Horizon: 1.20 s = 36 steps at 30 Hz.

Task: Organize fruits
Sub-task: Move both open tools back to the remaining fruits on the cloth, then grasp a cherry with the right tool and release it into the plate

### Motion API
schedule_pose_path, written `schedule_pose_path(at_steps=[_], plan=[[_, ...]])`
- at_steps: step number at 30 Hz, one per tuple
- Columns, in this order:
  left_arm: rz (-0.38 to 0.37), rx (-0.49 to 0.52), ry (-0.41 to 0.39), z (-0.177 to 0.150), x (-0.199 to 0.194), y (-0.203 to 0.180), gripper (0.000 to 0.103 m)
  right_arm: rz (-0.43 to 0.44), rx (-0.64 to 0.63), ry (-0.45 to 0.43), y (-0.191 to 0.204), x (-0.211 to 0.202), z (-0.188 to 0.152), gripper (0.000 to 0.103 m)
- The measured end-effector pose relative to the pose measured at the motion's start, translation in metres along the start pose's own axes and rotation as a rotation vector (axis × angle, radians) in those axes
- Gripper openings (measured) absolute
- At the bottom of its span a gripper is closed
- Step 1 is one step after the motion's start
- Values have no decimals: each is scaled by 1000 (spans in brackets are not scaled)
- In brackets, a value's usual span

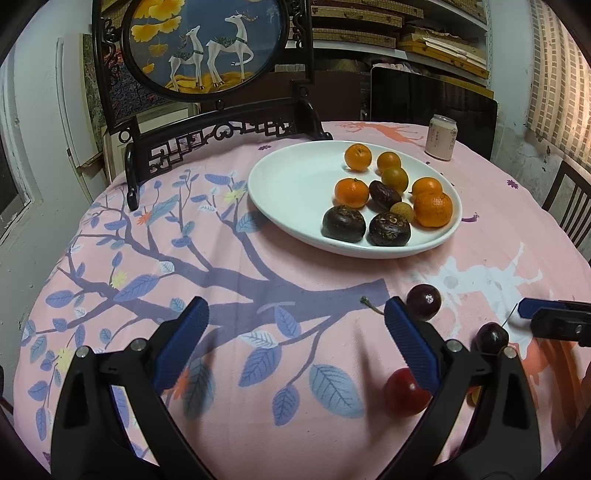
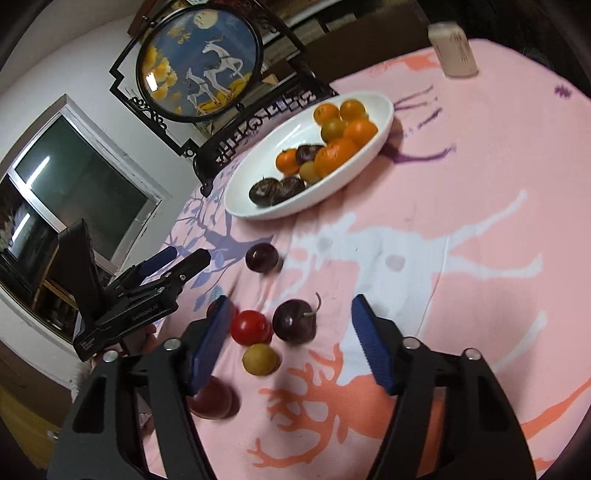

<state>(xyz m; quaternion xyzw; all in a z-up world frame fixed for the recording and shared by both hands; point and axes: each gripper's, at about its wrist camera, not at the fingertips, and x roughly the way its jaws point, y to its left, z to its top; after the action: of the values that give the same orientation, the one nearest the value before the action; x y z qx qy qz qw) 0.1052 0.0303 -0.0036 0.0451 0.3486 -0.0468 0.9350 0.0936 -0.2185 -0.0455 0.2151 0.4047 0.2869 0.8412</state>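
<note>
Loose fruits: red tomato (image 2: 250, 327), yellow fruit (image 2: 260, 359), dark stemmed cherry (image 2: 294, 320) near table's (image 2: 480, 240) near edge, awaiting collection | right gripper (image 2: 288, 343) part-open, astride them, empty | left gripper (image 1: 295, 339) wide, empty | plate (image 1: 280, 184) mid-table holds oranges

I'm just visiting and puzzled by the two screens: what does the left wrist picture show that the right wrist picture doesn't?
Only the left wrist view shows a dark chair at the table's far right edge and stacked shelves behind. Only the right wrist view shows a small yellow fruit and a window. Both show the white plate of oranges, the drink can, the deer screen, loose dark cherries, a red fruit and both open grippers.
</note>
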Motion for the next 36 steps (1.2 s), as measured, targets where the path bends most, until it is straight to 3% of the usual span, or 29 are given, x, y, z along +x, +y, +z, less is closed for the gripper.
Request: schedule_pose_path(at_steps=[6, 11, 12, 14, 24, 28, 32, 36], plan=[[3, 6, 0, 0, 0, -1, 98, 2, -17, 33, 7, 9, -3, 60], [9, 20, 4, -1, 1, -3, 98, -19, -27, 68, 9, 24, -5, 40], [9, 23, 4, -1, 1, -3, 98, -23, -38, 64, 9, 26, -5, 31], [2, 27, 4, -2, -1, -3, 98, -24, -43, 65, 9, 28, -5, 27], [-124, 122, -13, -25, -29, -23, 98, -16, 2, -31, -3, 4, 3, 26], [-126, 180, -3, -31, -28, -38, 98, -16, -7, -23, 0, 6, 3, 26], [-133, 169, 30, -32, -22, -37, 96, -16, -1, -21, -1, 6, 2, 26], [-163, 156, 58, -33, -17, -35, 80, -15, -4, -13, 0, 8, 2, 26]])
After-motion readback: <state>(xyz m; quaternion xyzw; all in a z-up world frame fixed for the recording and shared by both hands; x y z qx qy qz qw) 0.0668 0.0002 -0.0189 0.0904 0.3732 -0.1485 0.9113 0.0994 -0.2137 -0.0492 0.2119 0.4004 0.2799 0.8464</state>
